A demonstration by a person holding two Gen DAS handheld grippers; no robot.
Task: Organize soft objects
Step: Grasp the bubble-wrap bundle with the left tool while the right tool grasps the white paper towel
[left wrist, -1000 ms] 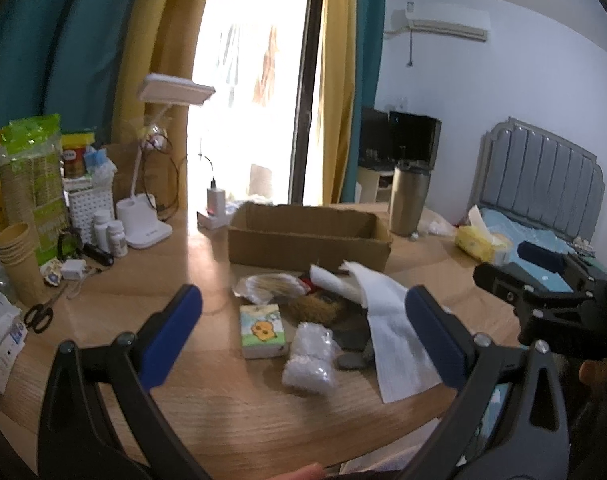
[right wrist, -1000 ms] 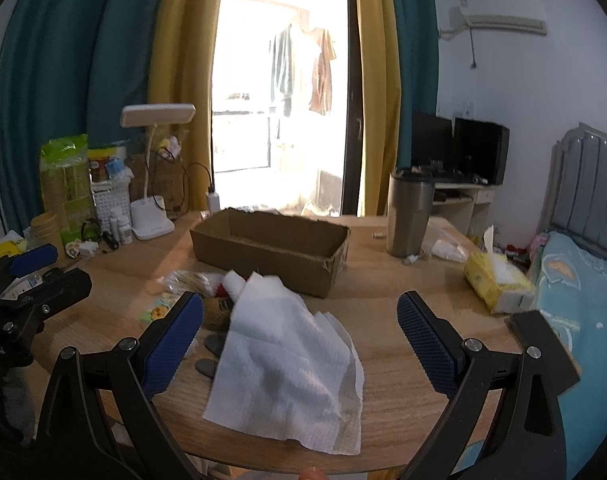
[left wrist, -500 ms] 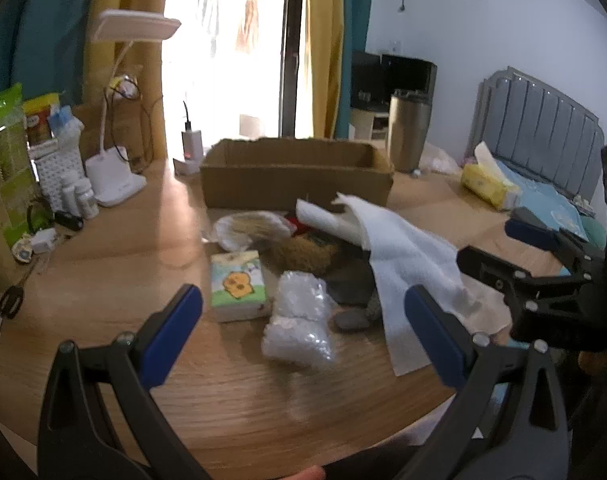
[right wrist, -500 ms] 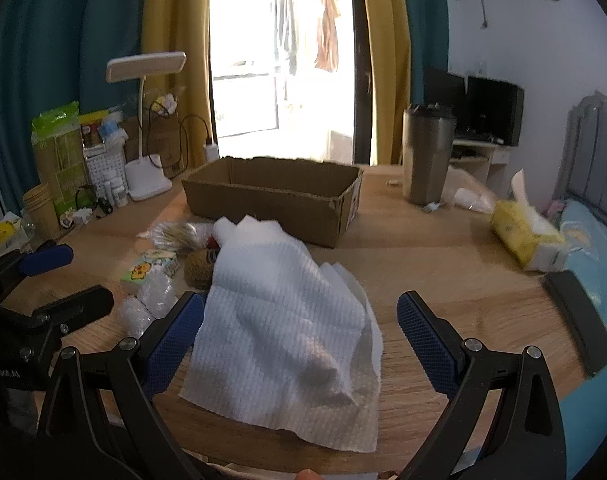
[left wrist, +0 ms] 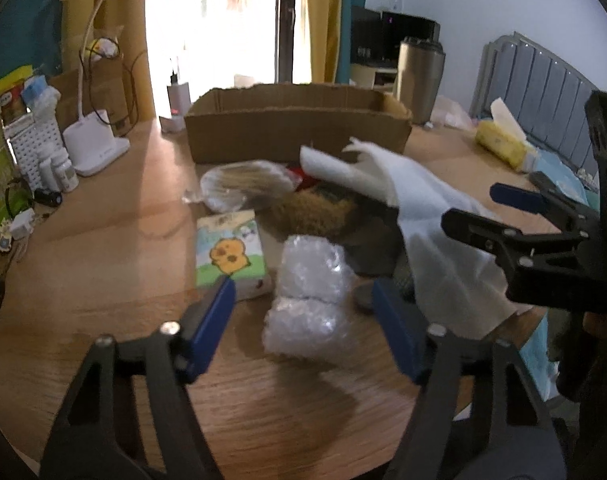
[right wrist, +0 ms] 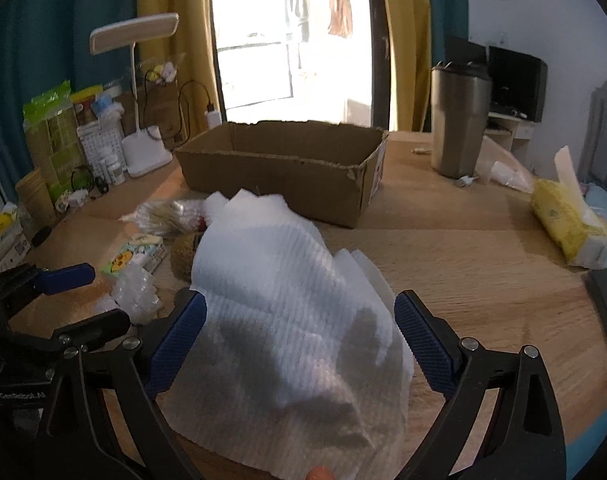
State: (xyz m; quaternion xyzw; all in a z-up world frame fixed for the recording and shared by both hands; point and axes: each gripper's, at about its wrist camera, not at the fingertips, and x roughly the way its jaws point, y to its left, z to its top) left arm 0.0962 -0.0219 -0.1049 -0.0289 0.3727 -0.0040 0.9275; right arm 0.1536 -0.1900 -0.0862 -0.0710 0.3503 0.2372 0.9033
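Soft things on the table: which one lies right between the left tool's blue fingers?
The clear bubble-wrap bundle. The cartoon tissue pack sits beside it to the left, and the white paper towel drapes off to the right.

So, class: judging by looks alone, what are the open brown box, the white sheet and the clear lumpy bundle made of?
Box: corrugated cardboard, matte brown, with ragged torn top edges.
White sheet: probably paper towel, matte, ribbed embossing, soft folds.
Clear bundle: looks like bubble wrap, glossy and translucent with a bumpy surface, though blur leaves that uncertain.
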